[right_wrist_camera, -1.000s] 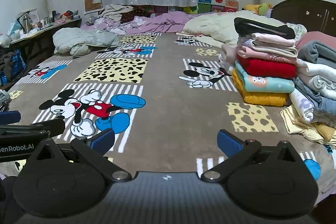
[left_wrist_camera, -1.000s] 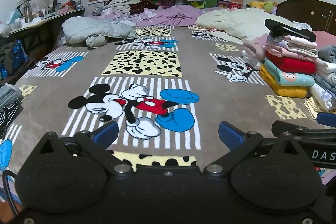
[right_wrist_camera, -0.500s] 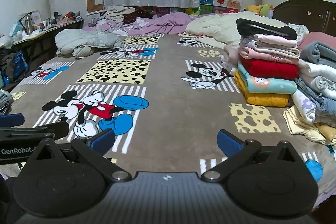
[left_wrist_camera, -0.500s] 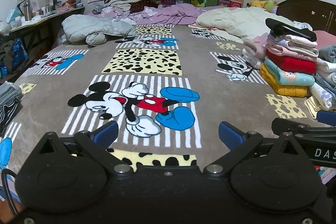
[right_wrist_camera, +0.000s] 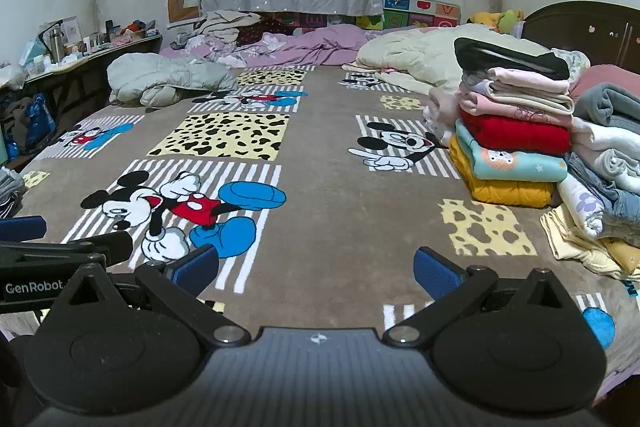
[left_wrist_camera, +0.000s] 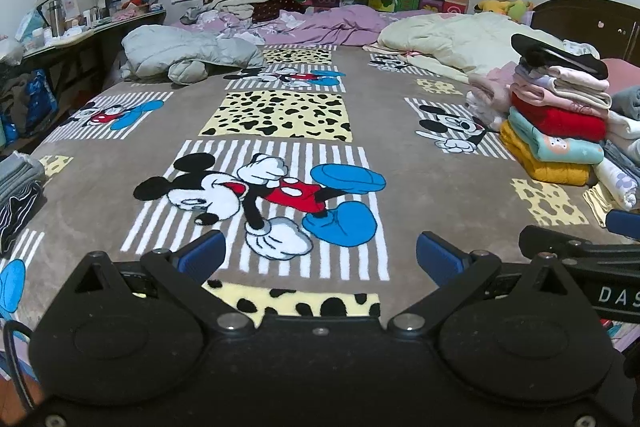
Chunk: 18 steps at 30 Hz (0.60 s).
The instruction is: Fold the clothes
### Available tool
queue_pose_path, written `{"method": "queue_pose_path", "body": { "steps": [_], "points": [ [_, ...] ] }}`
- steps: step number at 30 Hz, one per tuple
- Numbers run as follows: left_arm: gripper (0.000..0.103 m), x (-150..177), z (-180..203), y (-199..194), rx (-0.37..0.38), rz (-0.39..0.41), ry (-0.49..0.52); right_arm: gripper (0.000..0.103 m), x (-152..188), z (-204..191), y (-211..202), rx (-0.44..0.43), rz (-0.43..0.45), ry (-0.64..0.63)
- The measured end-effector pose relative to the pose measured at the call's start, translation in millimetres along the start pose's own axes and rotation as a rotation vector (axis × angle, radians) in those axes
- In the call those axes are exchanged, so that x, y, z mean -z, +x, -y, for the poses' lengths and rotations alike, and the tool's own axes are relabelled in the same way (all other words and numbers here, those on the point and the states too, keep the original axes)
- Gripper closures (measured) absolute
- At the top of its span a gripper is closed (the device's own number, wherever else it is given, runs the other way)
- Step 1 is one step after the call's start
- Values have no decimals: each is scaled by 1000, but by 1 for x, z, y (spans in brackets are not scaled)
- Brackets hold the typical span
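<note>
Tools (left_wrist_camera: 319,257) (right_wrist_camera: 315,269) stay spread apart and empty, barely shifted above the blanket (left_wrist_camera: 400,131).

Spread right gripper (right_wrist_camera: 316,269), folded clothes stack (right_wrist_camera: 516,131)

Two claws, left (left_wrist_camera: 318,257) and right (right_wrist_camera: 316,269); one bed (right_wrist_camera: 340,211); one tall stack of folded clothes (right_wrist_camera: 514,131); one grey jacket (right_wrist_camera: 160,77) far left.

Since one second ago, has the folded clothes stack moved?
No. The folded clothes stack stays right beside the same Mickey face patch on the blanket.
</note>
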State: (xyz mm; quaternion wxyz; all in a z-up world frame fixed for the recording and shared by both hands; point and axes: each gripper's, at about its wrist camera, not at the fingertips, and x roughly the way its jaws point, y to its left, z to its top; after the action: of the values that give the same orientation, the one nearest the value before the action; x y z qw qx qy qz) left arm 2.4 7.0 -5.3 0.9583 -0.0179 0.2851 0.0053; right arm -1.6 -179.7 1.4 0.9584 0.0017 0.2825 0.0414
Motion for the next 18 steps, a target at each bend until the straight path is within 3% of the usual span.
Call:
{"method": "queue_pose_path", "body": {
  "steps": [18],
  "points": [
    [0,-1,-2,12,-26,-18,-5,0,1,-1,7,-8,-6,-7]
  ]
}}
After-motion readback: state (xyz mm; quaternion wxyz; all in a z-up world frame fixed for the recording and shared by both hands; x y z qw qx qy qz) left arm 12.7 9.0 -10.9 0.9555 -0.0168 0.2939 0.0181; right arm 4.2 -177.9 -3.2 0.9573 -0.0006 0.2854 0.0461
